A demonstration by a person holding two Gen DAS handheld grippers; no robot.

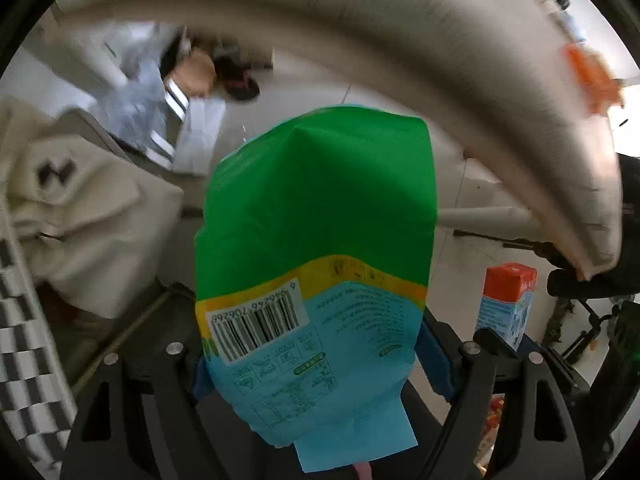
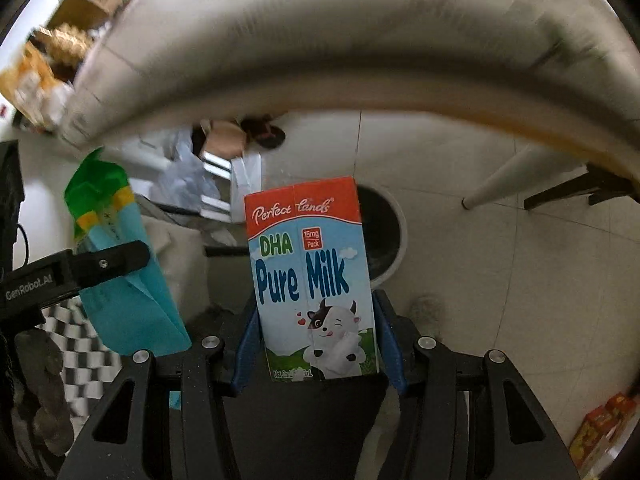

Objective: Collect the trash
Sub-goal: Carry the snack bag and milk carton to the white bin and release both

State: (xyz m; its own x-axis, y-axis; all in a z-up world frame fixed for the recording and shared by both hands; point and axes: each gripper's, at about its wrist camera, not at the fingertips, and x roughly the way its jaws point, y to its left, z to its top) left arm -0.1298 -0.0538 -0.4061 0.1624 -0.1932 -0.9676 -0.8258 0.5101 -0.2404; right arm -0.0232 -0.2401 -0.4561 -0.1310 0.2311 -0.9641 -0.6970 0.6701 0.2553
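Note:
My left gripper (image 1: 320, 364) is shut on a green, yellow and light-blue snack bag (image 1: 316, 260) with a barcode, held up in the air. The bag also shows in the right wrist view (image 2: 120, 272), with the left gripper's finger (image 2: 108, 264) across it. My right gripper (image 2: 318, 344) is shut on a "Pure Milk" carton (image 2: 312, 280) with a red top and a cartoon cow. The carton also shows at the right of the left wrist view (image 1: 506, 304). A round white bin with a dark opening (image 2: 384, 236) stands on the floor behind the carton.
A beige table edge (image 2: 320, 52) arcs across the top of both views, with its white leg (image 2: 500, 180) at the right. The floor is pale tile (image 2: 500, 300). A checkered cloth (image 1: 24, 344) and a beige bag (image 1: 88, 216) lie at the left. Boxes stand at the bottom right (image 2: 600, 428).

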